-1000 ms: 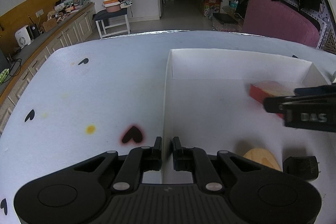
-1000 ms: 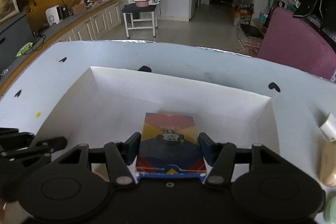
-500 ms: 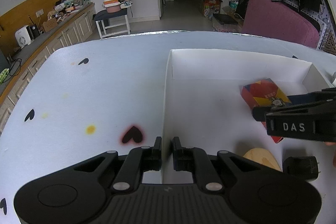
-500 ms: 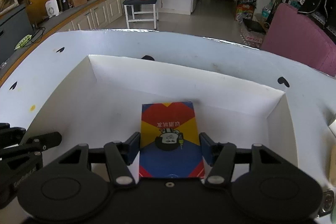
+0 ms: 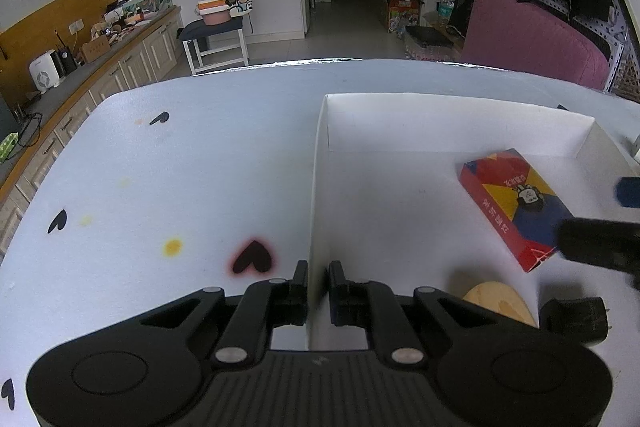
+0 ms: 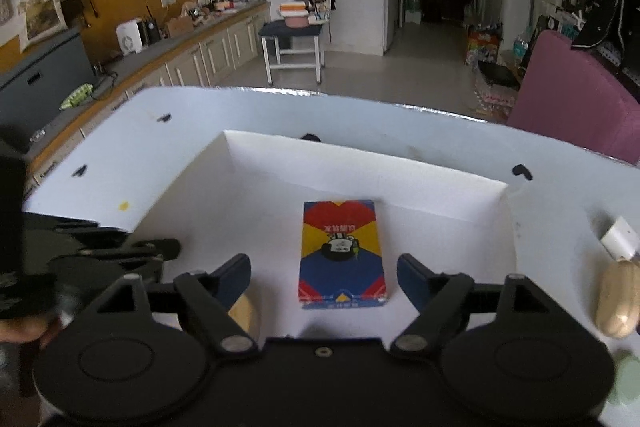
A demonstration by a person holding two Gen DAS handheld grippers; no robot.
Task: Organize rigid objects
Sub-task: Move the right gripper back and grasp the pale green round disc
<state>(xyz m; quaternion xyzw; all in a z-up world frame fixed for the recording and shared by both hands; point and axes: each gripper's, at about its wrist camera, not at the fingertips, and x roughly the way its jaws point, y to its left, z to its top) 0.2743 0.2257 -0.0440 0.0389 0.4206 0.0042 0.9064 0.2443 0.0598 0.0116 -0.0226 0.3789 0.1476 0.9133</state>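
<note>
Right gripper (image 6: 324, 277) just opened, card box (image 6: 342, 253) flat in tray (image 6: 360, 169); left gripper (image 5: 318, 285) clamps tray wall.

Card box (image 6: 342, 253): flat rectangular pack printed in red, yellow and blue, with a small cartoon figure. Laid face up on the floor of the white tray (image 6: 400, 167), near its far wall.

Tray: open-topped, shallow, white-walled.
</note>
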